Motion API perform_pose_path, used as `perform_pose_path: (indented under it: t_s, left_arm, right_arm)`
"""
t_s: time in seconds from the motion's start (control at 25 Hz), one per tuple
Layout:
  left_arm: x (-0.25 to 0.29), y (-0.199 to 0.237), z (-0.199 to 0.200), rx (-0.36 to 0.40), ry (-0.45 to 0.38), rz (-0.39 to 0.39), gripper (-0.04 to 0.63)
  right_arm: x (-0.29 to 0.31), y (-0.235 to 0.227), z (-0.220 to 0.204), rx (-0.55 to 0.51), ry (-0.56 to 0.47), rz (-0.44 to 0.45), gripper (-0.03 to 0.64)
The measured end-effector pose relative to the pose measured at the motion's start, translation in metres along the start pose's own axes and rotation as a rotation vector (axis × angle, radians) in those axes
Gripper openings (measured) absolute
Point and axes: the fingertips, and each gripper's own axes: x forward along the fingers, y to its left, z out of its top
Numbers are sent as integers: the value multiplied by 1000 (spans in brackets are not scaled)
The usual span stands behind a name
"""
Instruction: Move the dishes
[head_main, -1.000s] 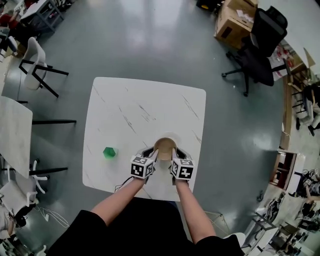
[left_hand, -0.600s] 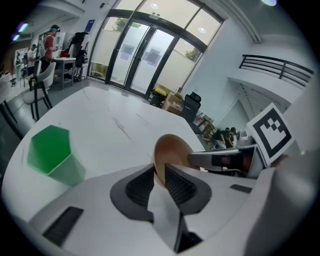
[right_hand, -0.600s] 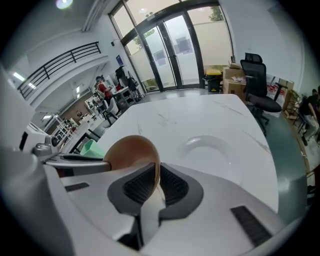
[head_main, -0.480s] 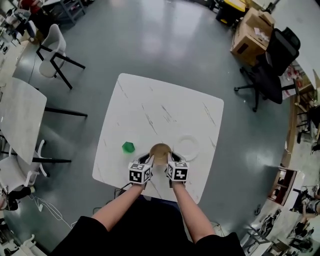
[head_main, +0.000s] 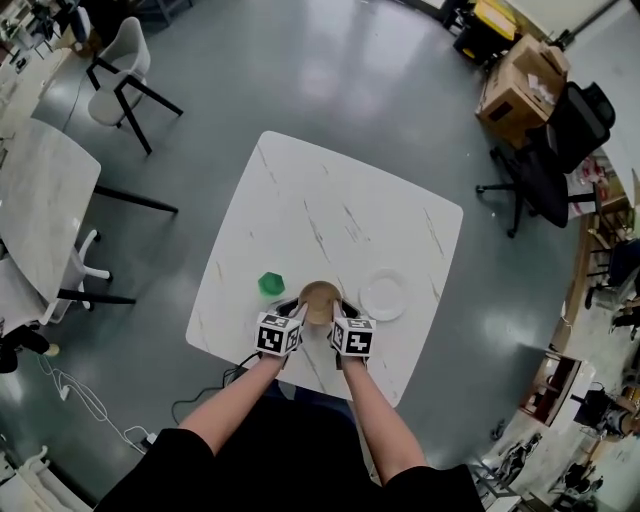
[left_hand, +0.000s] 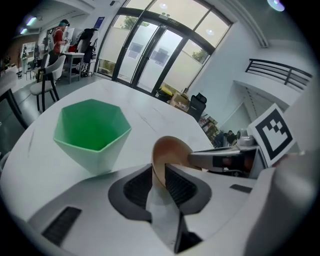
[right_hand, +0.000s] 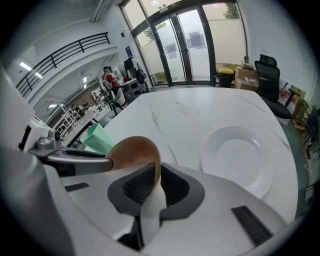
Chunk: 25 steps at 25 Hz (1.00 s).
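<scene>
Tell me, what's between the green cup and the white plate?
The brown bowl, pinched by the left claw and right claw, shows there in the head view.

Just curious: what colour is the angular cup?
The cup is green; the left gripper view shows it best.

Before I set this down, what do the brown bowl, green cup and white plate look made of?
The brown bowl: wood or wood-toned plastic, matt, thin rim. The green cup: probably plastic, matt, even colour, faceted walls. The white plate: ceramic or melamine, smooth, slight sheen.
</scene>
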Motion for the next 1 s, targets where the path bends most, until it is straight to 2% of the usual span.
perform_pose_path:
  t_s: [0.28, 0.6, 0.76, 1.0]
  left_arm:
    - [-3, 2, -3, 10, 1, -14, 89]
    - [-30, -7, -12, -13, 9, -29, 101]
    - [-39, -27, -6, 18, -2, -47, 101]
    - [-41, -83, 11, 77, -7, -81, 101]
  right_arm:
    - [-8, -3, -1, 11, -12, -23, 86]
    - [-48, -15, 4, 68, -85, -31, 89]
    - [-70, -39, 1, 103, -111, -59, 89]
    - [-98, -89, 0, 175, -139, -115, 89]
